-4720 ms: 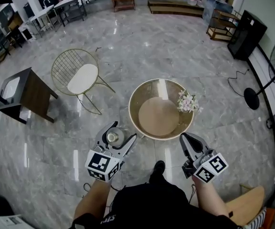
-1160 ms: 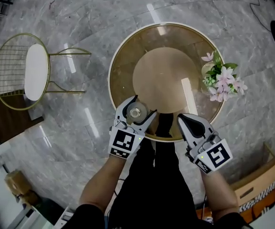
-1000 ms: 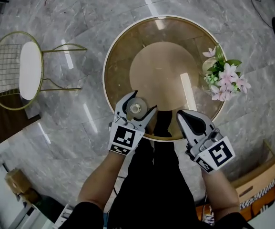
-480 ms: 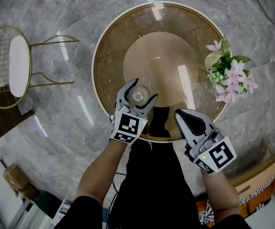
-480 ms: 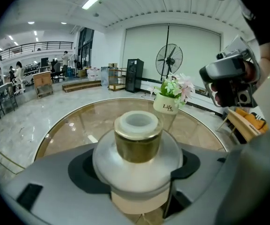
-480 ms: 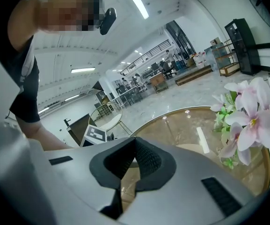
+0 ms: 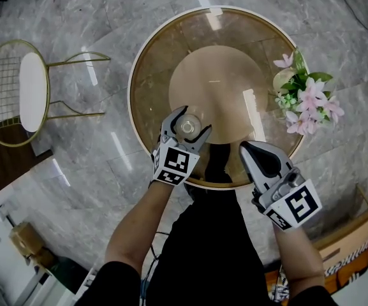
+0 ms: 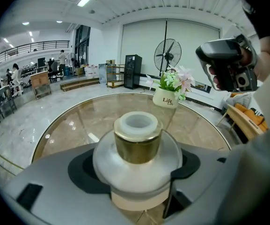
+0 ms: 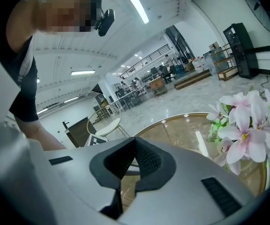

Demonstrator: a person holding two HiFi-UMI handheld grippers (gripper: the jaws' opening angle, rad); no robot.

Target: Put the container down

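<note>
Container gripped just inside the glass table's near rim

The left gripper is clamped round the body of the frosted, gold-collared container, just inside the near rim of the glass table. I cannot tell whether its base touches the glass. Released from any height, it could knock the glass or tip, and so near the rim it might roll off. The right gripper, jaws together and empty, hovers over the near-right rim.

left gripper: jaws clamped on the container, reached forward | right gripper: jaws together, nothing between | both forearms bare, extended ahead of torso
</note>
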